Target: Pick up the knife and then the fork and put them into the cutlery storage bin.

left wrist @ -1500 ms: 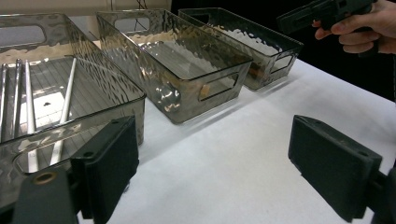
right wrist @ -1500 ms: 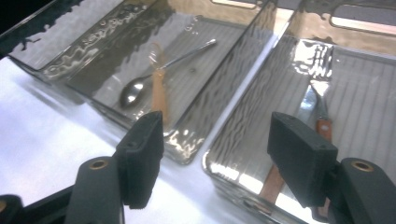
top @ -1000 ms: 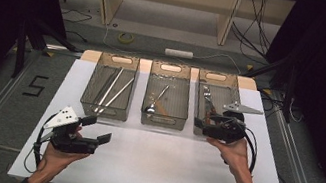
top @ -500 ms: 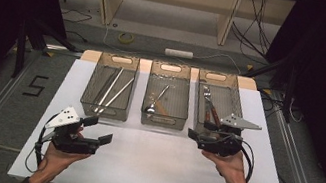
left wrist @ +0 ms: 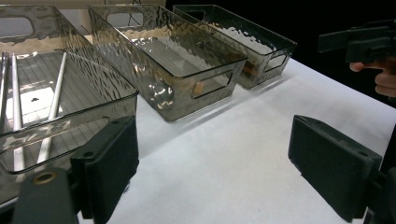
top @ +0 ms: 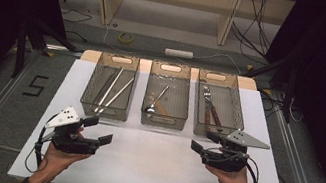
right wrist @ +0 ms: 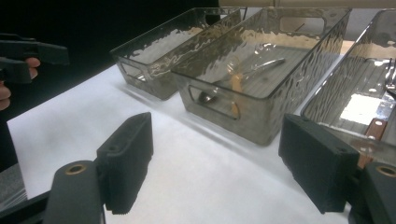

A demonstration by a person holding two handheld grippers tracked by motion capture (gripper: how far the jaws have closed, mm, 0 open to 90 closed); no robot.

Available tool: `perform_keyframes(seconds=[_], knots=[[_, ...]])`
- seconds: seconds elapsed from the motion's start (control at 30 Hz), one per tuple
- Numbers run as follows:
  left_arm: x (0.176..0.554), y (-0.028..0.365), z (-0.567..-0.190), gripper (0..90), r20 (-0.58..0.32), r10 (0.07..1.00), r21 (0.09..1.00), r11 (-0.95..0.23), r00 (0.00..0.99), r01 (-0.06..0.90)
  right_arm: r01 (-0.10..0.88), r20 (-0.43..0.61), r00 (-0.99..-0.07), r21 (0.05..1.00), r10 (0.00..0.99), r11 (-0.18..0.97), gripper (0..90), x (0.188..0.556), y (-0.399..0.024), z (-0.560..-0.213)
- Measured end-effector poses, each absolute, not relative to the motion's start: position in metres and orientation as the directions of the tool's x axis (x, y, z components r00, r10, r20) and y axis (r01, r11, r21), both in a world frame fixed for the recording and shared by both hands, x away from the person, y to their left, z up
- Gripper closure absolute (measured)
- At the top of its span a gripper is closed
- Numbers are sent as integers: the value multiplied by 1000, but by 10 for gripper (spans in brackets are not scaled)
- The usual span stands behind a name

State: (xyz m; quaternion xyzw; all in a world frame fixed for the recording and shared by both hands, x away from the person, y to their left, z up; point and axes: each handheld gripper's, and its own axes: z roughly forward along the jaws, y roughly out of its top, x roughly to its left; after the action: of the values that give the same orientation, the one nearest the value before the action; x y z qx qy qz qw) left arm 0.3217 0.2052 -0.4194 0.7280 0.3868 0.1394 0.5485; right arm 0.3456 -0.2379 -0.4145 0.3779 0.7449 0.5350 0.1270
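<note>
Both the left gripper [top: 102, 130] and right gripper [top: 202, 142] hover just before the 3 bins, jaws spread and empty, each hand level above the white worktop [top: 152, 171]. Reaching in steeply could knock the middle bin [top: 163, 120] aside, since its spoon [top: 154, 103] lies low behind the near wall.

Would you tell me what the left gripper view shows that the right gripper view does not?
The left gripper view adds the pale rods lying in the left bin, with the right tongs far off. The right gripper view adds the spoon in the middle bin and brown handles in the right bin, with the left tongs far off. Both share the three bins in a row, the white tabletop and open jaws.
</note>
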Motion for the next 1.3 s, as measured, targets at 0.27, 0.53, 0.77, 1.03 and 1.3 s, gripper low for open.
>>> perform_keyframes(seconds=[0.27,0.53,0.77,1.03,1.3], knots=[[321,206,-420,156,-234,709,904,-93,665,417,392,185,-692,908,698,148,268,328,-240,-420],[319,205,-421,156,-233,706,904,-96,669,416,392,181,-685,908,706,148,253,317,-243,-423],[319,205,-420,156,-234,703,904,-97,671,417,406,182,-662,902,727,144,232,315,-244,-426],[320,204,-421,156,-233,701,903,-101,674,418,404,176,-662,902,729,149,230,315,-244,-426],[319,204,-420,156,-235,702,904,-98,673,417,402,170,-661,903,731,153,227,316,-244,-426]])
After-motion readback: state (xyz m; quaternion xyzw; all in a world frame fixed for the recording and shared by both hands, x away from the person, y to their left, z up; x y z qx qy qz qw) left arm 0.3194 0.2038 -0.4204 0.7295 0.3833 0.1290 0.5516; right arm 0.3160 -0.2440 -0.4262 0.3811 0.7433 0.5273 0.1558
